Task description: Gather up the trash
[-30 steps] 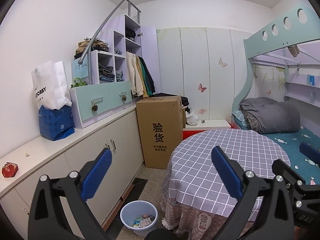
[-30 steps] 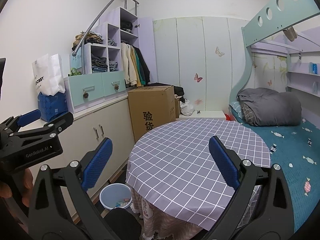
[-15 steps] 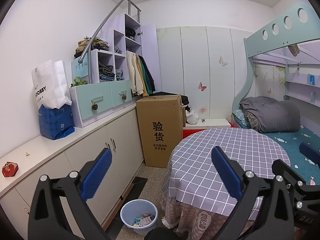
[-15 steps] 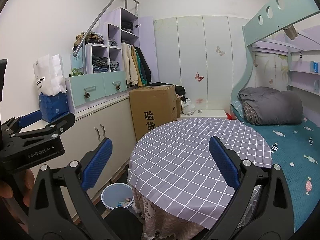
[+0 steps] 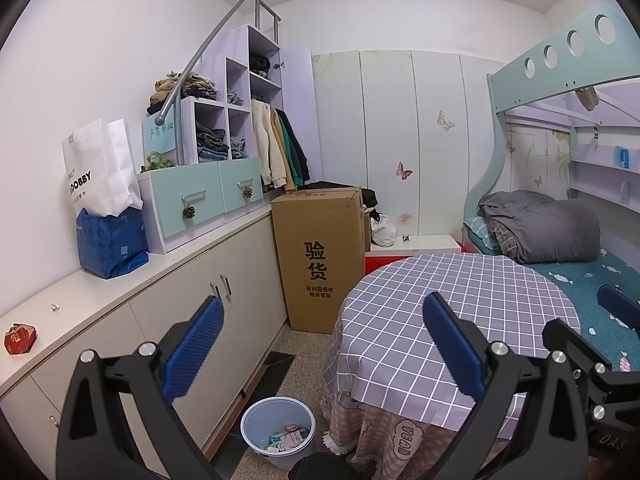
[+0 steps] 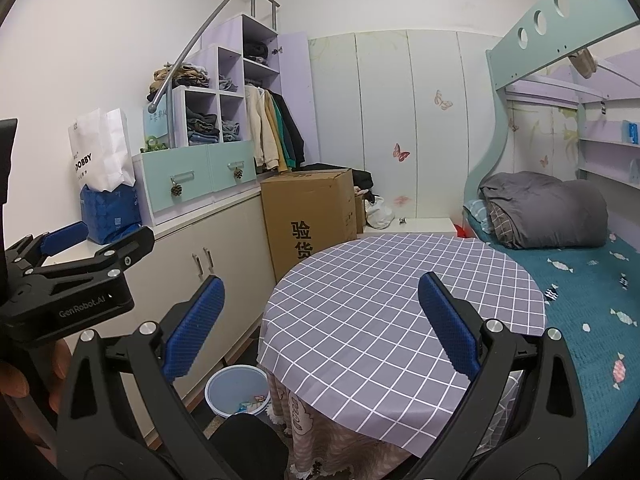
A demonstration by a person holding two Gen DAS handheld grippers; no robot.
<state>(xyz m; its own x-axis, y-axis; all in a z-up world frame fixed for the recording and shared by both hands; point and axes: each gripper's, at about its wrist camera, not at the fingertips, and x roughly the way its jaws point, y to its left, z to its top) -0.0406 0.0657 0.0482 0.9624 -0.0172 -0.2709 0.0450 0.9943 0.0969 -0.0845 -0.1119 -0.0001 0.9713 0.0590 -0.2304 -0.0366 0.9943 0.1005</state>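
Left wrist view: I am holding my left tongs [image 5: 320,344] spread wide with nothing between the blue pads, aimed over the gap between cabinet and table.
Right wrist view: I am holding my right tongs [image 6: 320,324] released too, gripping nothing, hovering above the near edge of the checked tablecloth [image 6: 400,300].
Trash already in: wrappers are lying in the blue waste bin [image 5: 278,432], which is standing on the floor below and between my left tongs' fingers, beside the table skirt.
Tabletop: it is looking bare ahead of my right tongs, so I judge that part done.
Possibly left: a small red packet [image 5: 19,338] is sitting on the countertop [image 5: 168,264], far to the left of my left tongs, with a tiny scrap [image 5: 55,307] beyond it; whether they are trash I cannot tell.
Progress: I am judging the task well along, perhaps near its end.
Writing, box: the cardboard box [image 5: 320,256] ahead is showing "验货" in large print; the smaller lines are too fine to read.
Writing, bag: the white paper bag [image 5: 100,168] is showing "DOBBY", its first letters hidden.
Writing, tool: my left tongs' body, seen from the right wrist, is reading "GenRobot.AI".
Writing, skirt: "YEAH".
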